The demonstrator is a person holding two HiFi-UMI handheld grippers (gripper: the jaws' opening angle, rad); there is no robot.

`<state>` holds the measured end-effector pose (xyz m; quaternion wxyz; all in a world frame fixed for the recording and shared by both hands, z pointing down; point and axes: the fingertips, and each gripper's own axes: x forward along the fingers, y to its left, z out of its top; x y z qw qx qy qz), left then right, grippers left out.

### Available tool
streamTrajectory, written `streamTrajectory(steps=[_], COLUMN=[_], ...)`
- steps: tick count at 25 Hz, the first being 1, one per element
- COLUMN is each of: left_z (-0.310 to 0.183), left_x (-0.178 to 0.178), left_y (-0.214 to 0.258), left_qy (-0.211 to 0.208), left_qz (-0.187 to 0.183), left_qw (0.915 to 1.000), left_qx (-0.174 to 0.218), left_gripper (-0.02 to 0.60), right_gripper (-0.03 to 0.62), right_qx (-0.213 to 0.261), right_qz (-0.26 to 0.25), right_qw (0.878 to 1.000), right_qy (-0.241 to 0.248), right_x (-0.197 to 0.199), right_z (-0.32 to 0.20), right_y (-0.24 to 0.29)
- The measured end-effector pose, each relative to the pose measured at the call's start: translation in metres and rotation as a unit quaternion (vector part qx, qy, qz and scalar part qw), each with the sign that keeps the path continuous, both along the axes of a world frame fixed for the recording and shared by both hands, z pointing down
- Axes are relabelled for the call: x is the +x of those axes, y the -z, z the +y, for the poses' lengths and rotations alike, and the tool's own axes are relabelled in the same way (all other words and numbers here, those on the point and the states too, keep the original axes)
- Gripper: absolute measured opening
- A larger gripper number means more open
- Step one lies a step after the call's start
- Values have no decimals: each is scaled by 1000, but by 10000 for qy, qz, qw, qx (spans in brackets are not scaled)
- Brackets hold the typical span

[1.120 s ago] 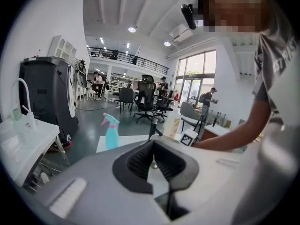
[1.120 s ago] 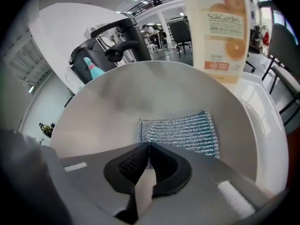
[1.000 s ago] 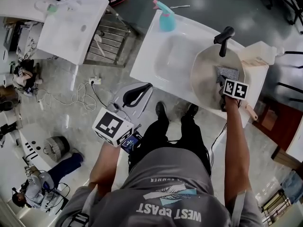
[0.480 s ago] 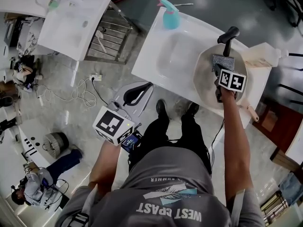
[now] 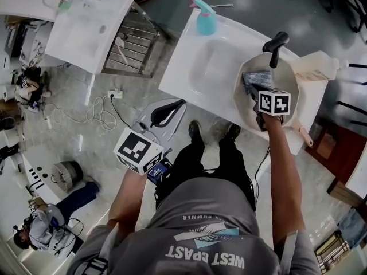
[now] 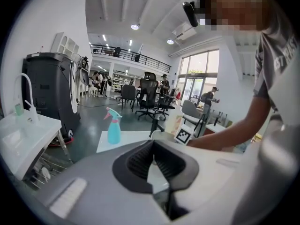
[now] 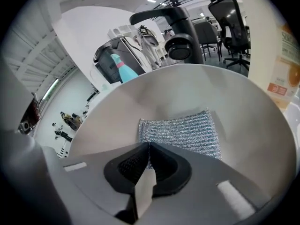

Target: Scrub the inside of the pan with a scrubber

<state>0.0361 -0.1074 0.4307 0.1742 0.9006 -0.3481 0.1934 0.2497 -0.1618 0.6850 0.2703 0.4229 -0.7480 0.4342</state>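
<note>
Right gripper [image 7: 149, 146] pinching the near edge of a flat silver mesh scrubber [image 7: 180, 130], scrubber lying just ahead of its tips against the round grey pan's [image 7: 234, 107] inside, left gripper [image 6: 153, 153] pressed together, empty

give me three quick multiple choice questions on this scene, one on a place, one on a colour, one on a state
1. Where is the scrubber?
A in the pan
B on the floor
C in the basin
2. Spray bottle body colour?
A red
B teal
C black
3. The right tongs are:
A wide open
B shut on the scrubber's edge
C shut, empty
Answers: 1 A, it lies against the pan's inner wall; 2 B, teal with a pink head; 3 B, the pads pinch its near edge.
</note>
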Motion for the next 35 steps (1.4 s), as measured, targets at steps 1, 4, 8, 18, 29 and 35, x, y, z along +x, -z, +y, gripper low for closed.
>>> streamTrajectory(steps=[1,4,8,18,29,35], left_z=[0,0,1,3,6,9], left_x=[1,3,6,13,14,23], left_y=[0,-1,-4,-17,-49,-66], left_qy=[-11,-41,-78,-168,-324,-551], left_qz=[-3,-14,-33,-115,-573,-825], left_qw=[10000,10000,10000,9997,9975,9947], left_qx=[-2,-5,-37,-138,-240,-279], left_gripper=[2,2,2,2,2,2], right_gripper=[15,15,15,15,18,18], right_qx=[-32,-128,-289,-550,-180,-53], right_qz=[-11,-41,52,549,364,299], right_qw=[9999,9994,9988,9967,9959,9950], right_qy=[99,306,385,-226,-813,-951], right_x=[-3,-9,-7,45,64,66], right_z=[5,20,37,42,20,12], right_y=[0,0,-3,-15,-18,-17])
